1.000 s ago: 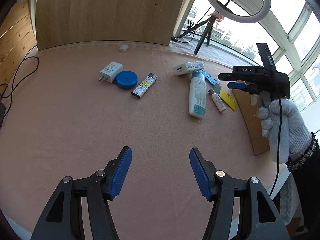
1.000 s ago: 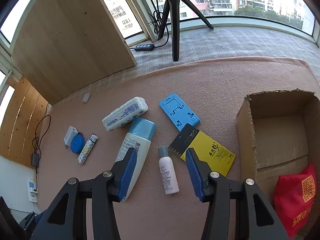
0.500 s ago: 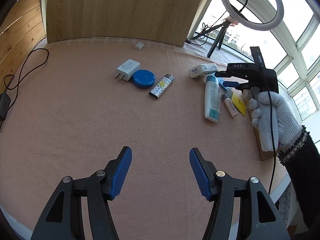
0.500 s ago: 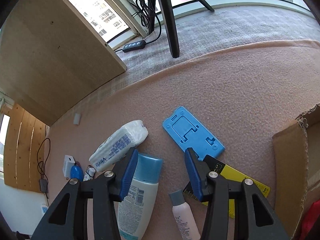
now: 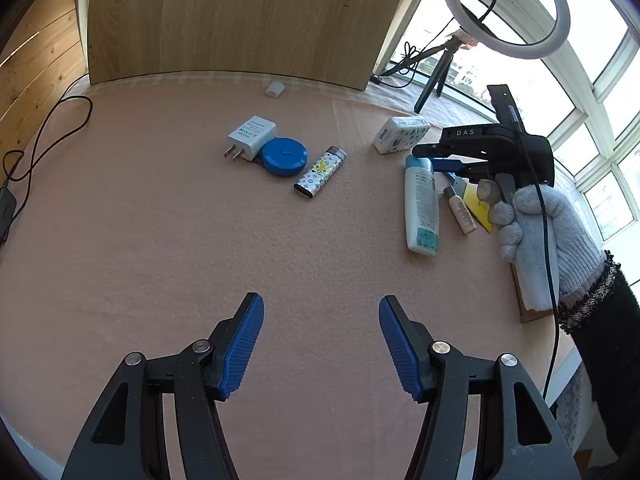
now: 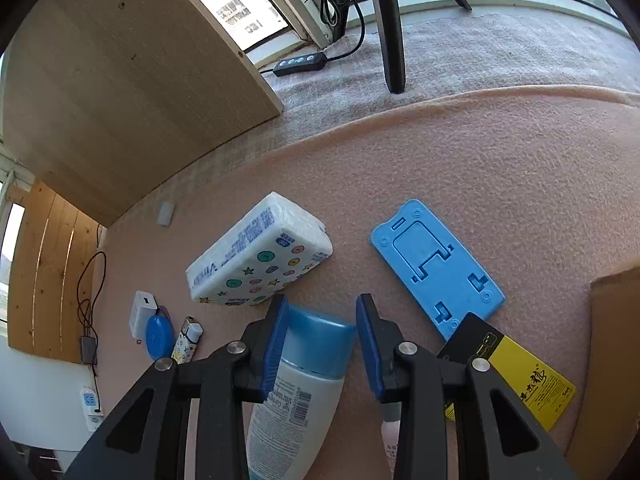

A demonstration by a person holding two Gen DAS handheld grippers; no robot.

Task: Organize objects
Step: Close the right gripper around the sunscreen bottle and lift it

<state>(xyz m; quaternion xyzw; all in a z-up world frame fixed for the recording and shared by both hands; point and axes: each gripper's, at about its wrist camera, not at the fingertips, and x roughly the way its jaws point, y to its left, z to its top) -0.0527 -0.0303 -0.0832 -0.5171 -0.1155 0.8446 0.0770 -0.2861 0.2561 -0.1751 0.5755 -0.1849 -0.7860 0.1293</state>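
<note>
- Since the earlier frame, the right gripper [image 6: 322, 340] has come down over the white lotion bottle [image 6: 296, 396], its jaws closing in around the blue cap; contact unclear.
- Bottle lies on the pink mat [image 5: 160, 240], just below the tissue pack [image 6: 256, 256], beside the blue phone stand [image 6: 436, 272].
- Left gripper [image 5: 320, 344] hovers released, nothing between its pads.

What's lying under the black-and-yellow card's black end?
The black-and-yellow card overlaps the lower corner of the blue phone stand. How much of the stand it covers is hidden by the card itself.
</note>
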